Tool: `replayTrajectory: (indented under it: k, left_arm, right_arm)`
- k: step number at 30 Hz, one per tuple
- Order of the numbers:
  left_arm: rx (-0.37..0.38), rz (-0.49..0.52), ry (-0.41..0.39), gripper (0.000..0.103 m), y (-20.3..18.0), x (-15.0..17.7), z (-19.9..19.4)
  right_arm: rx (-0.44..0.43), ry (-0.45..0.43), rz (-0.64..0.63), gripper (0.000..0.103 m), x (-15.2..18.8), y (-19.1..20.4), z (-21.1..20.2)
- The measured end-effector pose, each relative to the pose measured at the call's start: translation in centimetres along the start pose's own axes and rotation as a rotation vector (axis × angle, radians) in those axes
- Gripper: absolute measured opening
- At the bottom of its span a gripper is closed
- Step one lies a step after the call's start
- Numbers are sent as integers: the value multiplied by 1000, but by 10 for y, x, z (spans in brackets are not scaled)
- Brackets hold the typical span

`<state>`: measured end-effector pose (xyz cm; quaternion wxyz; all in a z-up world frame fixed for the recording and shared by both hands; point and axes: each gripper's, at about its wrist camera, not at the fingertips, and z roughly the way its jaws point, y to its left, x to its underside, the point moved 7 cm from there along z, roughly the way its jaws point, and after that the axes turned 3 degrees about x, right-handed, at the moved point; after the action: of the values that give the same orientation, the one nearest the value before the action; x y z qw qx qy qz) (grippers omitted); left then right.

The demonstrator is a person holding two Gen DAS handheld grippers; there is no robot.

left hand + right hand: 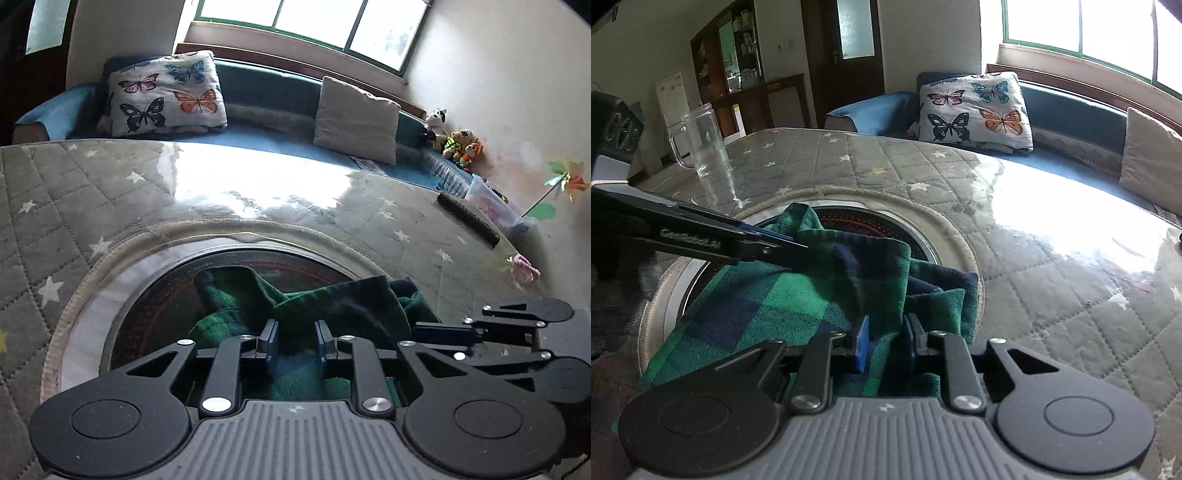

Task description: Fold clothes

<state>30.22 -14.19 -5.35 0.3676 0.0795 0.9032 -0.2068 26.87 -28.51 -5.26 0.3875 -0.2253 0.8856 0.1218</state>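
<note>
the left gripper (295, 341) sits at the lower centre of the left wrist view, its blue-padded fingers narrowed onto a bunched fold of the green and navy plaid cloth (332, 306) that passes between them. in the right wrist view the right gripper (886, 341) at lower centre pinches the same plaid cloth (783, 306) between its blue pads, the fabric rising in a peak just above the fingers. the left gripper also reaches in from the left edge of that view, and its black arm carries pale lettering too blurred to read for sure. the cloth lies heaped over a round dark glass inset (886, 221) with a red dotted ring, in the middle of the frame. around the inset spreads a grey quilted table cover (1052, 302) with white stars under a glossy clear sheet. a clear glass mug (701, 142) stands at upper left of the right wrist view. a butterfly-print pillow (166, 94) rests on the blue sofa (266, 88) at the top of the left wrist view, with a plain beige cushion (356, 118) to its right and small soft toys (458, 142) at the right end
</note>
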Motion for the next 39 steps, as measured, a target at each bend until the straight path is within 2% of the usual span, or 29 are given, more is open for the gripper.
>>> replayTrajectory:
  k: [4,8,14,17,23,24,28,32,35,39]
  left_arm:
    - [10,37,-26,22,-9,-9,-4]
    - [9,51,-9,22,-11,-14,9]
    - [18,55,16,22,-12,-16,24]
    - [27,40,14,22,-13,-17,25]
    - [32,54,-4,26,-18,-16,1]
    - [32,56,-5,30,-19,-14,-3]
    - [38,82,1,35,-28,0,-23]
    - [53,122,9,35,-41,21,-45]
    - [64,151,12,35,-50,39,-61]
    - [77,190,6,35,-64,64,-78]
  right_arm:
    - [-5,-19,-9,19,-5,1,-6]
    - [-18,-38,-48,19,-16,8,-6]
    - [-7,24,-83,19,-19,5,26]
    - [7,27,-66,19,-19,-1,30]
    - [-8,-12,-77,19,-17,4,1]
    - [-17,-19,-91,19,-15,9,-6]
    - [-58,-31,-150,21,-2,34,-33]
    - [-92,-38,-197,21,13,56,-54]
    - [-85,-39,-234,21,29,67,-64]
    - [-56,-23,-210,21,50,61,-70]
